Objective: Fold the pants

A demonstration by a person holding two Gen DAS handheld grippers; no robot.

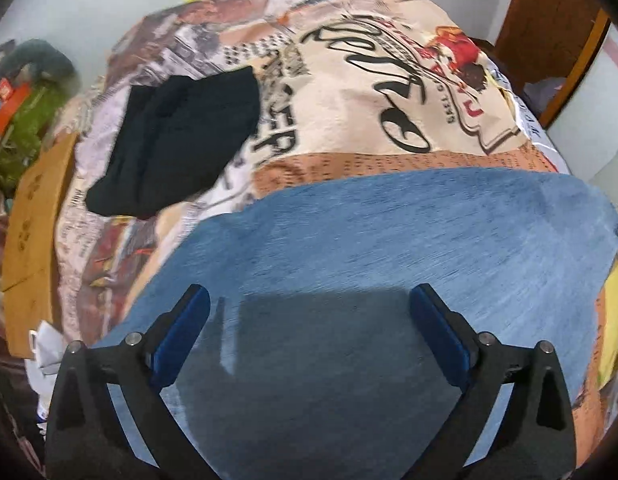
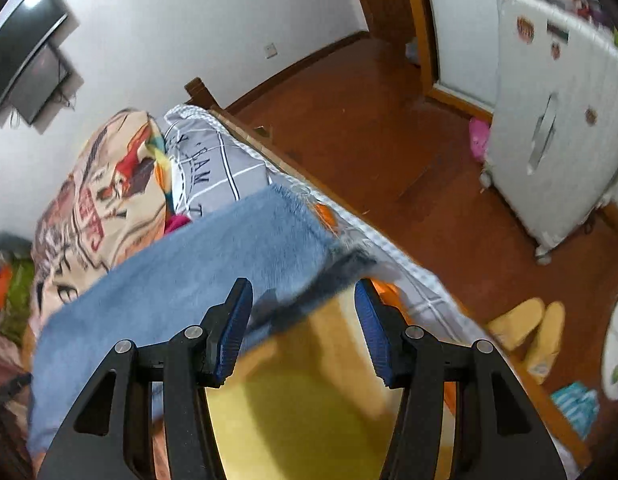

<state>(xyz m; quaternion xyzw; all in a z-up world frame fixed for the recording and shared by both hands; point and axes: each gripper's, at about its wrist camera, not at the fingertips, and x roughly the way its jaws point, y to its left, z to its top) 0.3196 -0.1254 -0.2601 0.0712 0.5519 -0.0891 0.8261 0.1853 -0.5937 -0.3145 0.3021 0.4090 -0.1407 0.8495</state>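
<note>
Light blue denim pants (image 1: 389, 248) lie flat on the printed bedspread (image 1: 341, 92), folded into a broad band. My left gripper (image 1: 309, 304) is open and empty, hovering just above the denim, with its shadow on the cloth. In the right wrist view the pants (image 2: 213, 256) end in a frayed hem (image 2: 341, 260) near the bed's edge. My right gripper (image 2: 305, 300) is open and empty, its fingers standing either side of the hem corner, above a yellow patch of the bedspread (image 2: 301, 400).
A folded black garment (image 1: 177, 136) lies on the bed to the far left. A wooden bed frame (image 1: 33, 224) and clutter are at the left. A grey checked quilt (image 2: 213, 160), wooden floor (image 2: 369, 120), white suitcase (image 2: 557, 120) and yellow slippers (image 2: 529, 332) are at the right.
</note>
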